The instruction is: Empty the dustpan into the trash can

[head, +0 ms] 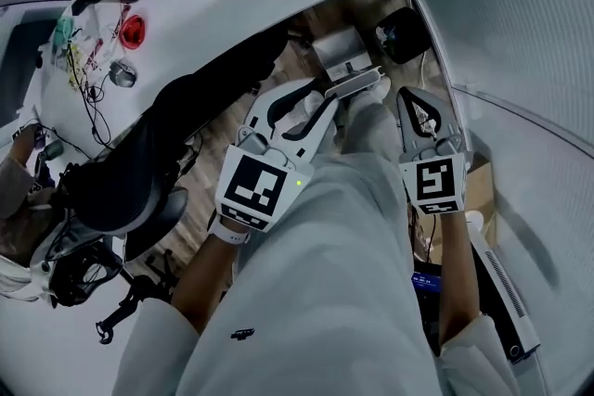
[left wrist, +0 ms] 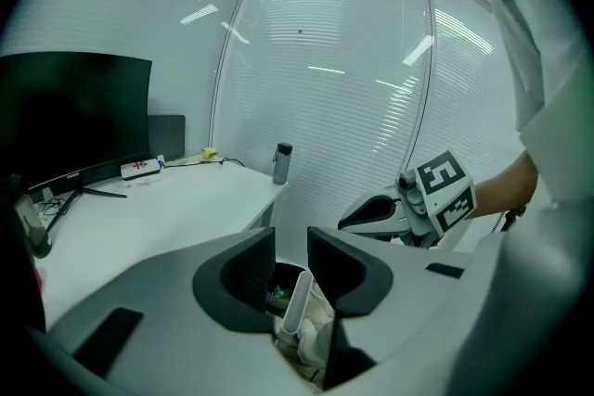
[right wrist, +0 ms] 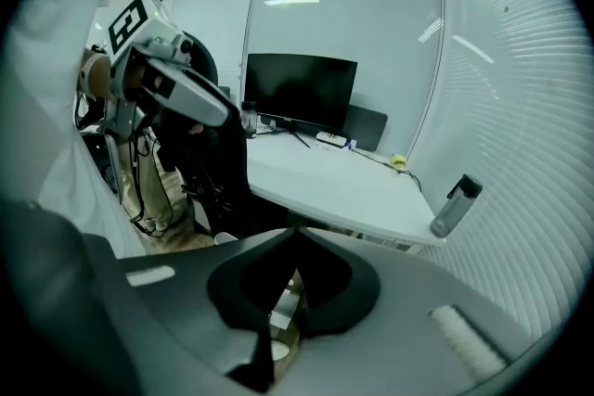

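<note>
Both tools are held out in front of the person and angled down toward the floor. The left tool (left wrist: 290, 241) has its jaws partly apart. There is a clear gap between the pads and nothing is pressed in it. Through that gap, beyond the tips and lower down, a pale handle (left wrist: 299, 301) leans with its rounded end free, clear of both jaws. As far as I can tell it belongs to the dustpan (head: 356, 81). The dustpan sits on the floor just ahead of the left tool's tips, between the two tools.

Further along the left tool's line, just past the handle, is the black trash can (left wrist: 278, 278), with a few coloured bits inside. Seen from above, it lies ahead of the right tool's tips.

The right tool (right wrist: 295, 246) is to the right of the left one, at about the same level. Its jaws are closed tight, tip against tip, with nothing between them.

Off to the left tool's left is a white counter (left wrist: 167, 209). It carries a dark monitor (left wrist: 74, 116), and a bottle (left wrist: 282, 162) stands at its far corner near the blinds.
</note>
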Demonstrator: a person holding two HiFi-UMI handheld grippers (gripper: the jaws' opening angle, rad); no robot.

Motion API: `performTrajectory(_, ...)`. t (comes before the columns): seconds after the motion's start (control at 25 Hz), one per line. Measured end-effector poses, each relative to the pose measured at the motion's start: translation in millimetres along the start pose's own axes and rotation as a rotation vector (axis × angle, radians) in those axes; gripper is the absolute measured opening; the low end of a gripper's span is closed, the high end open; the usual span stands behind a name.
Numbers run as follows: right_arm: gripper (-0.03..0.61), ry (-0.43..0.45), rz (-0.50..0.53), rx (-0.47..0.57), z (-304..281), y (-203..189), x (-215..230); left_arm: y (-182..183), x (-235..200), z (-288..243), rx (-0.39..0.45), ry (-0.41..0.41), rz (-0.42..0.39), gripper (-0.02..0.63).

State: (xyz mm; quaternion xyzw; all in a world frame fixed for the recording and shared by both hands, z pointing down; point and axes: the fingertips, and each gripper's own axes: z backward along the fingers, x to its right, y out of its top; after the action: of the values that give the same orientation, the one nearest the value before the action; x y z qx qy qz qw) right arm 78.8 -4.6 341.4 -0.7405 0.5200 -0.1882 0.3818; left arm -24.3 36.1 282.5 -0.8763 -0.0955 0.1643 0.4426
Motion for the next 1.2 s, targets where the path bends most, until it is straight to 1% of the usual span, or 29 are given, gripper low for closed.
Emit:
performTrajectory(0.12,0.012,-0.023,-0.012,0.033,12.2,22.8,6.1,9.1,-0.7,11.6,0.037,0.005,0.015,0.109)
performTrajectory(0.4,0.012,-0.062,-0.100,0.105,32.4,59.4,2.5,23.5,-8.8,41.6,0.121,0.027,0.053,0.086)
performTrajectory(0.68,0.011,-0.067,-0.121,0.175,54.5,94.7,-2.1,30.8,-14.0,63.3,0.166,0.023,0.057,0.060)
performTrajectory(1.0,0.011,-0.086,-0.125,0.226,73.2,111.7,-9.1,34.2,-9.0,69.3,0.186,0.018,0.039,0.037)
performTrajectory(1.2,0.011,-0.064,-0.114,0.194,70.6,103.1,-16.3,35.6,-6.4,69.8,0.192,0.021,0.048,0.031)
